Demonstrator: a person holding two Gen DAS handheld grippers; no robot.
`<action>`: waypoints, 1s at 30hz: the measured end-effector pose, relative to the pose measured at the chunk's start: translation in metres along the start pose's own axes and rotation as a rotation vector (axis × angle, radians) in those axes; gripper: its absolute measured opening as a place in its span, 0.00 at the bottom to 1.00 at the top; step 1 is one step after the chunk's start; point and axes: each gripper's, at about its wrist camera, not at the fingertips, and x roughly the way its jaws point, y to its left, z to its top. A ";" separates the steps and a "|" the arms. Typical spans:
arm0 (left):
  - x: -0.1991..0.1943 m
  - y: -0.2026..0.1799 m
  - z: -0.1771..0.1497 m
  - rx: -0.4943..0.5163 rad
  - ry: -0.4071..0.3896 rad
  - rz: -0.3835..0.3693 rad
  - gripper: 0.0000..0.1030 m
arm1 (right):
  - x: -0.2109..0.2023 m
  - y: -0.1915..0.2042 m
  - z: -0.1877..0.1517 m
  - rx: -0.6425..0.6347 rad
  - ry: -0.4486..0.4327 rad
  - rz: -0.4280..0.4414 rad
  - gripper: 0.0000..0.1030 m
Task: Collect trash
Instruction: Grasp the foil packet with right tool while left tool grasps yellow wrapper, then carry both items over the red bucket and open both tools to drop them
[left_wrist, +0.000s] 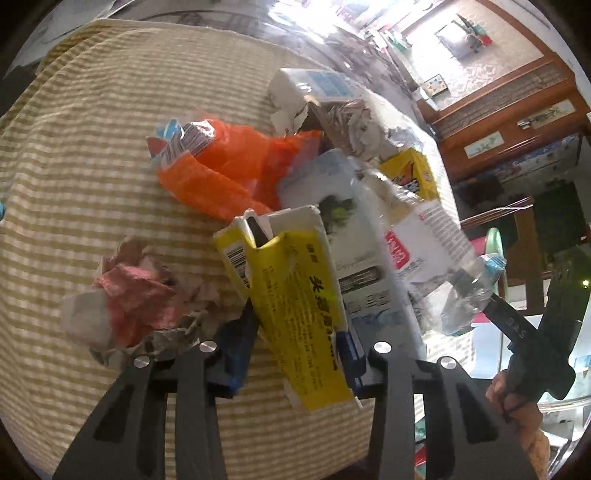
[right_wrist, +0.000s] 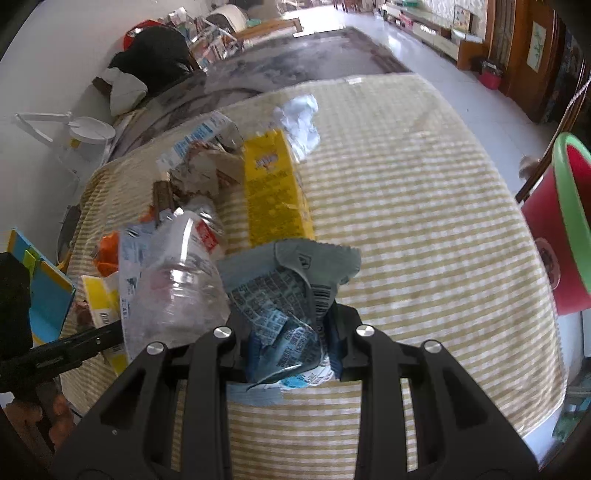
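My left gripper (left_wrist: 295, 332) is shut on a yellow and white carton (left_wrist: 295, 291), held above the striped tablecloth (left_wrist: 74, 166). My right gripper (right_wrist: 288, 339) is shut on a crumpled blue-grey printed wrapper (right_wrist: 291, 291); it also shows at the right of the left wrist view (left_wrist: 517, 325). A trash pile lies on the cloth: an orange plastic bag (left_wrist: 229, 166), a clear plastic bottle (right_wrist: 177, 273), a yellow carton (right_wrist: 273, 192), torn white packaging (left_wrist: 317, 96) and a crumpled pink and white paper (left_wrist: 136, 295).
A red bin with a green rim (right_wrist: 569, 221) stands off the table's right edge. A white desk lamp (right_wrist: 81, 129) and dark bags (right_wrist: 155, 55) are at the far left. Wooden cabinets (left_wrist: 517, 110) line the far wall.
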 end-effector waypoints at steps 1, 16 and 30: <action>-0.004 0.001 0.002 0.006 -0.007 0.004 0.36 | -0.004 0.000 0.002 0.000 -0.012 0.001 0.28; -0.098 -0.061 0.027 0.216 -0.362 0.044 0.36 | -0.077 0.030 0.038 -0.047 -0.208 0.082 0.28; -0.123 -0.098 0.017 0.308 -0.447 0.036 0.36 | -0.109 0.024 0.031 -0.027 -0.285 0.101 0.28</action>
